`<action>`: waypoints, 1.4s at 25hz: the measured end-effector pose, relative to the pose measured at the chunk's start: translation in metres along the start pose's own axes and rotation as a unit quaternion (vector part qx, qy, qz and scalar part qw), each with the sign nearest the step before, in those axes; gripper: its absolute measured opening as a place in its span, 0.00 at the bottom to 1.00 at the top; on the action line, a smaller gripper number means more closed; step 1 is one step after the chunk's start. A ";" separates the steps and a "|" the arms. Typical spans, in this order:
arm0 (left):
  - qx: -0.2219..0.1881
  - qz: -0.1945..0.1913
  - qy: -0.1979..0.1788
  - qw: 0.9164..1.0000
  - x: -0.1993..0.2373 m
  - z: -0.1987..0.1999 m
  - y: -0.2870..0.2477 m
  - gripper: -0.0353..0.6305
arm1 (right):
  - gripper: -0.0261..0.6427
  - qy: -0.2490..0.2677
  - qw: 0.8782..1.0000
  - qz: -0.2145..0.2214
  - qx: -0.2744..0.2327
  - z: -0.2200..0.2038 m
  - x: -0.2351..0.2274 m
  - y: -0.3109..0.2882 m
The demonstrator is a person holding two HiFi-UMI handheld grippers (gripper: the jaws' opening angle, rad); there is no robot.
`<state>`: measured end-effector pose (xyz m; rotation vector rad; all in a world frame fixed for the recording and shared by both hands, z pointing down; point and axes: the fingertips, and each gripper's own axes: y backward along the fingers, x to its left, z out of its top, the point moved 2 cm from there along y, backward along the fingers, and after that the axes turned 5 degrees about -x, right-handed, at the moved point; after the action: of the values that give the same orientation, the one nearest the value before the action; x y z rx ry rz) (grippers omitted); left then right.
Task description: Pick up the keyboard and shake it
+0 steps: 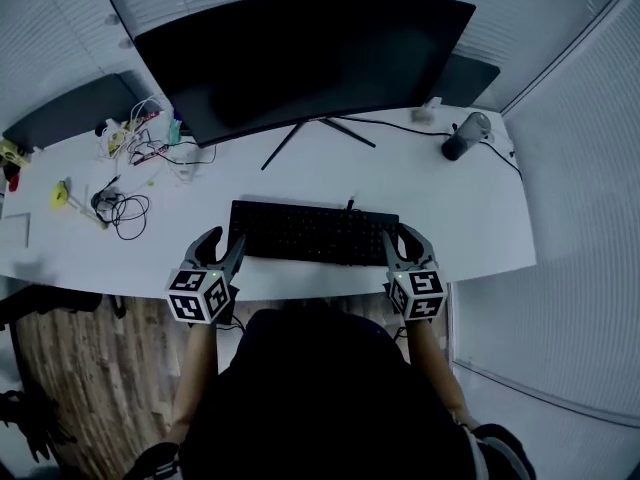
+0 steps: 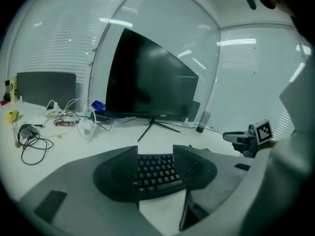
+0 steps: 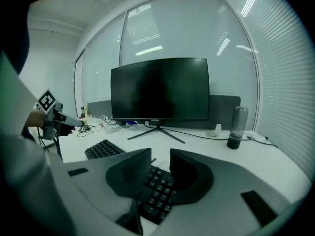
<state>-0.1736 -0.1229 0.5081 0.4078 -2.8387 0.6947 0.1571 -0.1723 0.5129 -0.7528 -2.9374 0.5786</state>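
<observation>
A black keyboard (image 1: pixel 315 233) lies flat on the white desk (image 1: pixel 470 218), close to its front edge. My left gripper (image 1: pixel 222 240) stands at the keyboard's left end, and in the left gripper view the keys (image 2: pixel 156 173) show in the gap between its parted jaws. My right gripper (image 1: pixel 402 236) is at the right end. In the right gripper view the keyboard (image 3: pixel 157 193) lies in the narrower gap between that gripper's jaws. Neither pair of pads visibly presses on it. Both grippers hold nothing.
A large dark monitor (image 1: pixel 300 58) on a splayed stand sits behind the keyboard. A dark bottle (image 1: pixel 465 136) stands at the back right. Coiled black cables (image 1: pixel 125 208) and a tangle of wires (image 1: pixel 140 143) lie at the left. The person's body is at the desk's front edge.
</observation>
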 end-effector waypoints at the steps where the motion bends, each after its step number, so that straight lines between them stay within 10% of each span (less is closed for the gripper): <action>1: 0.010 0.004 0.006 1.000 0.005 -0.006 -0.007 0.36 | 0.20 -0.004 1.000 0.003 0.011 -0.008 -0.009 -0.005; 19: 0.224 -0.011 0.057 0.973 0.068 -0.083 -0.098 0.64 | 0.48 -0.153 0.969 0.000 0.192 -0.117 -0.054 -0.037; 35: 0.270 -0.025 0.062 0.961 0.051 -0.103 -0.108 0.68 | 0.51 -0.195 0.944 0.007 0.267 -0.135 -0.045 -0.054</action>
<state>-0.1761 -0.1774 0.6564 0.4883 -2.4763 1.4314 0.1909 -0.1914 0.6598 -0.6453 -2.8514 1.6015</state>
